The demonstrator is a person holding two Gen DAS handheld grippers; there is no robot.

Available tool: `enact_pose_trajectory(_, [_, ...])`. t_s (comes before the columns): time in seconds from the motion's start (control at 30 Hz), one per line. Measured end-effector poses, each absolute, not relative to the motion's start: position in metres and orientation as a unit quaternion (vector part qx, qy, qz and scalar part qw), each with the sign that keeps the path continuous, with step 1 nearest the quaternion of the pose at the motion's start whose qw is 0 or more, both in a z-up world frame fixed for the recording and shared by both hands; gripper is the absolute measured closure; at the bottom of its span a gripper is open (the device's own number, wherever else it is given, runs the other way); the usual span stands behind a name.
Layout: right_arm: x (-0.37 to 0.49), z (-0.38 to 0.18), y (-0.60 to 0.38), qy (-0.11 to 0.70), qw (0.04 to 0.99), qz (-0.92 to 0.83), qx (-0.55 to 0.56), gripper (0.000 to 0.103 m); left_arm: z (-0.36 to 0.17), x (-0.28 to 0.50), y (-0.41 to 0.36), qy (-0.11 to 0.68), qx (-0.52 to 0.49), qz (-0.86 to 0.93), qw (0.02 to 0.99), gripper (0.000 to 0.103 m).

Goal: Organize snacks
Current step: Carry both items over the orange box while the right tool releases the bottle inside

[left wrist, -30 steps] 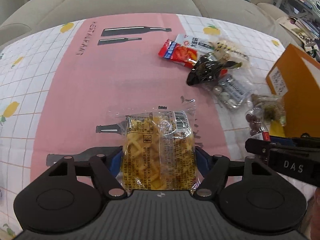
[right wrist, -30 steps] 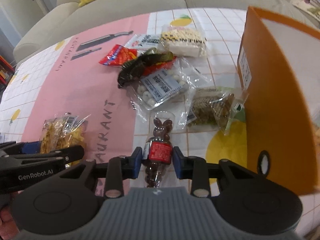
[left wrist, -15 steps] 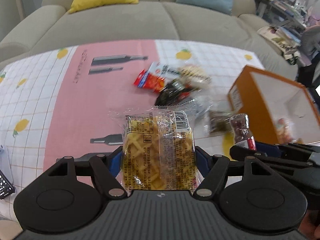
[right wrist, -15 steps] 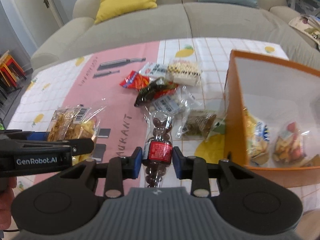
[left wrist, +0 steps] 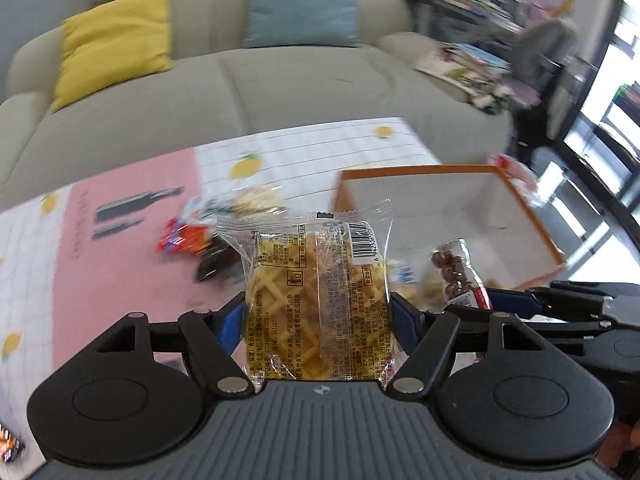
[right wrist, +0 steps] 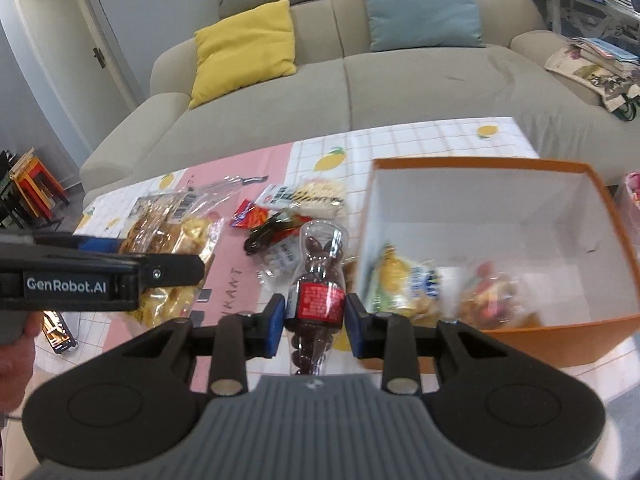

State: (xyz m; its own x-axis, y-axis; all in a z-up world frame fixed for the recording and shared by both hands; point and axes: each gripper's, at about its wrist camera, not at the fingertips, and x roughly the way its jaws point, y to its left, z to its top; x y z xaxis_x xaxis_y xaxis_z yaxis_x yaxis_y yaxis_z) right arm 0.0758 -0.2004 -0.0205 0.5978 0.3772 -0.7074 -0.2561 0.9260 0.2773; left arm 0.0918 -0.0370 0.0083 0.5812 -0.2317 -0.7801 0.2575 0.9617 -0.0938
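Inside, the orange box [right wrist: 520,332] with white walls holds two snack bags against its near wall, a yellow-and-blue one [right wrist: 404,284] and a reddish mixed one [right wrist: 488,292]. Left gripper [left wrist: 318,316] jaws clamp a clear packet of yellow lattice crisps [left wrist: 316,292]; right gripper [right wrist: 314,320] jaws pinch a bag of chocolate balls [right wrist: 318,280], both raised above the table [right wrist: 420,140] beside the box.
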Motion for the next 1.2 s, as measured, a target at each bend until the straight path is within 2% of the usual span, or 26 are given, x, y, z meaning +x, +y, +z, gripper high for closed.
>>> enact_pose_trajectory(0.23, [0.094, -0.001, -0.271, 0.424, 0.887, 0.158, 0.087, 0.072, 0.015, 0.128, -0.109, 0.439, 0.039, -0.227, 0.868, 0.021])
enact_pose_trajectory(0.43, [0.131, -0.004, -0.316, 0.455, 0.873, 0.141, 0.104, 0.072, -0.003, 0.174, -0.150, 0.468, 0.045, -0.260, 0.843, 0.021])
enact_pose_trajectory(0.8, [0.188, -0.064, -0.352, 0.531, 0.839, 0.095, 0.073, 0.072, -0.085, 0.215, -0.191, 0.572, 0.096, -0.192, 0.792, 0.021])
enact_pose_trajectory(1.03, [0.209, -0.104, -0.354, 0.571, 0.814, 0.087, 0.061, 0.073, -0.110, 0.217, -0.212, 0.587, 0.194, -0.160, 0.770, 0.020])
enact_pose_trajectory(1.2, [0.217, -0.119, -0.354, 0.589, 0.802, 0.082, 0.055, 0.073, -0.117, 0.217, -0.231, 0.569, 0.271, -0.140, 0.764, 0.020])
